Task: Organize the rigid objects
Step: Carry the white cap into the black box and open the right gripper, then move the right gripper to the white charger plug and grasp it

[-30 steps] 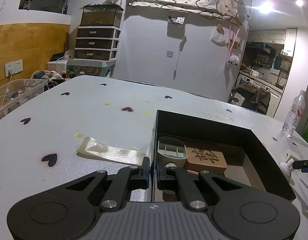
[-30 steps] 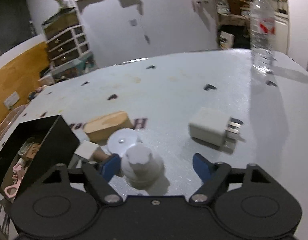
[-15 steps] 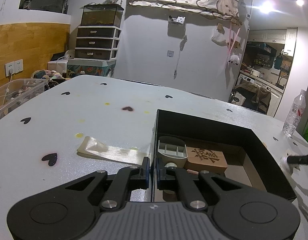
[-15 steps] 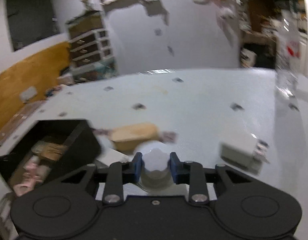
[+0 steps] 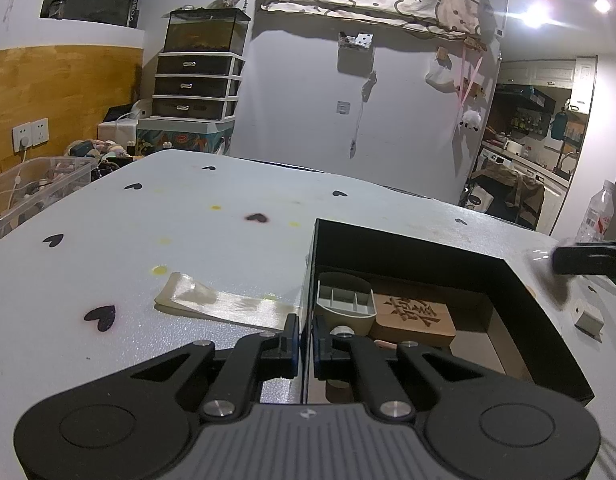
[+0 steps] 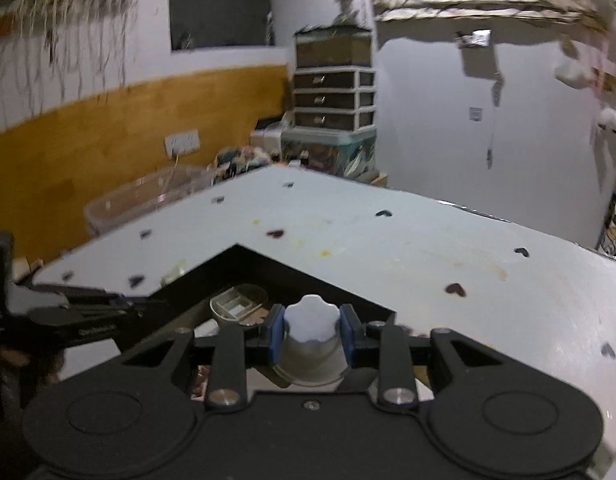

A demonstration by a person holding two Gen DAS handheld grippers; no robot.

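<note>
Transport is under way: the right gripper [image 6: 311,338] is now carrying the white knob [image 6: 310,325] over the near corner of the black box [image 6: 243,264], whereas one second ago the knob was standing on the table between wide-open fingers, and half a second ago the fingers were closing on it. The pick is therefore done — what is left for this piece appears to be lowering and releasing it inside the box. The right-wrist view is blurring, so the gripper is probably moving fast.

The blue pads [image 6: 275,336] are pressing against both sides of the knob, narrowed to its width. The knob is showing a scalloped, flower-shaped top on a pale grey skirt that widens downward; it looks hard and smooth, likely plastic.

The left gripper [image 5: 305,338] is sitting where it was a second ago, its fingers nearly together and straddling the box's left wall [image 5: 310,280]; whether they are actually pinching it or merely flanking it cannot be told. This is probably steadying the box.

Inside the box, a grey divided tray [image 5: 345,300] is lying beside a carved wooden block [image 5: 414,316]. A white charger [image 5: 588,317] is waiting on the table [image 5: 227,248] beyond the box's right wall, apparently not yet sorted. A clear strip [image 5: 223,307] is lying flat to the left of the box.
</note>
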